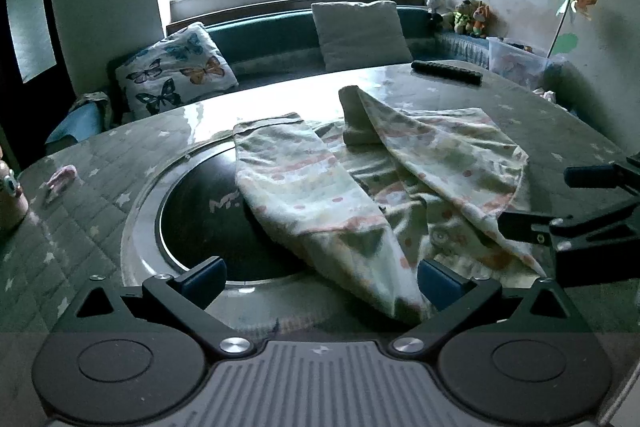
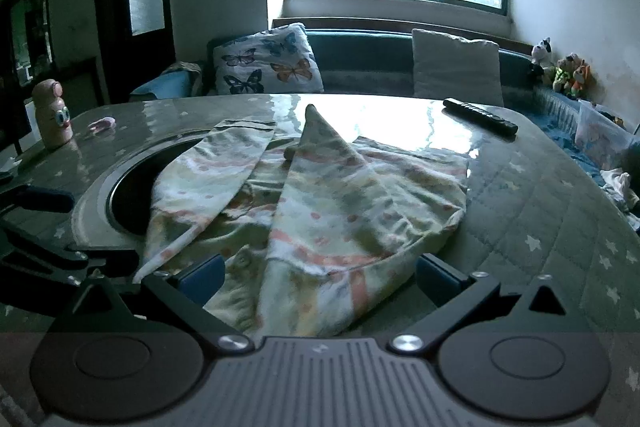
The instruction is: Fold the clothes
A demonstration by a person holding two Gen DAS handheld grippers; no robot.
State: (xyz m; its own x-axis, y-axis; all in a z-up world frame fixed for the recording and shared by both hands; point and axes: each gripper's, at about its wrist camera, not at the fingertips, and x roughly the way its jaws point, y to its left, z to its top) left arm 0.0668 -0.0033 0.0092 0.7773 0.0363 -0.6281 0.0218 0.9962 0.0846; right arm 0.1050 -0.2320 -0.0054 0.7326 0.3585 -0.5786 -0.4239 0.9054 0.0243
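A pale patterned garment (image 1: 360,183) with pink and green print lies on the table, both sleeves folded in over its body. It also shows in the right wrist view (image 2: 328,195). My left gripper (image 1: 320,283) is open at the garment's near left edge, with cloth lying between its blue-padded fingers. My right gripper (image 2: 318,281) is open at the near right edge, cloth between its fingers too. The right gripper shows at the right of the left wrist view (image 1: 568,227). The left gripper shows at the left of the right wrist view (image 2: 44,227).
The table (image 1: 80,195) has a quilted star cover under glass and a round dark inset (image 1: 208,211) partly under the garment. A black remote (image 1: 446,71) lies at the far right. A pink bottle (image 2: 52,115) and a small pink item (image 2: 102,125) stand far left. A sofa with cushions (image 1: 176,67) lies behind.
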